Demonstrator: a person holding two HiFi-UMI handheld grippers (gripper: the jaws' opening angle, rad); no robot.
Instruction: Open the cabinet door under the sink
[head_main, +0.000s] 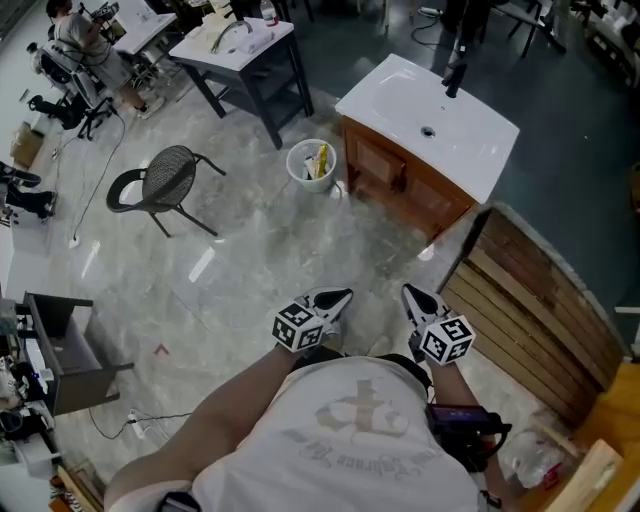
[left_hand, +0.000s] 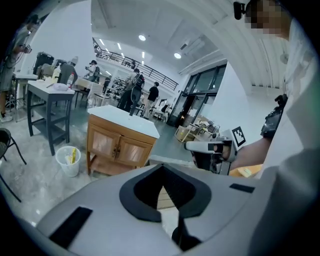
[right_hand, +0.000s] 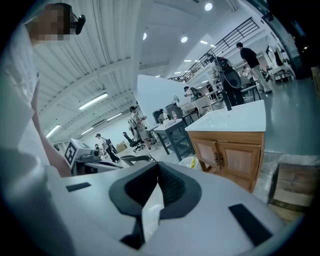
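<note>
The sink cabinet (head_main: 392, 172) is a wooden unit with a white basin top (head_main: 430, 120), standing ahead on the right. Its two doors are closed, with their handles (left_hand: 118, 149) meeting in the middle. The same doors (right_hand: 231, 156) face me in the right gripper view. My left gripper (head_main: 336, 299) and right gripper (head_main: 414, 297) are held side by side in front of my chest, a good way short of the cabinet. Both are shut with nothing between the jaws. From each gripper the other shows: the right gripper (left_hand: 212, 148) and the left gripper (right_hand: 95, 157).
A white bin (head_main: 311, 164) with rubbish stands just left of the cabinet. A black mesh chair (head_main: 160, 185) sits further left and a dark table (head_main: 245, 60) behind. A wooden pallet (head_main: 530, 310) leans on the right. People work in the background.
</note>
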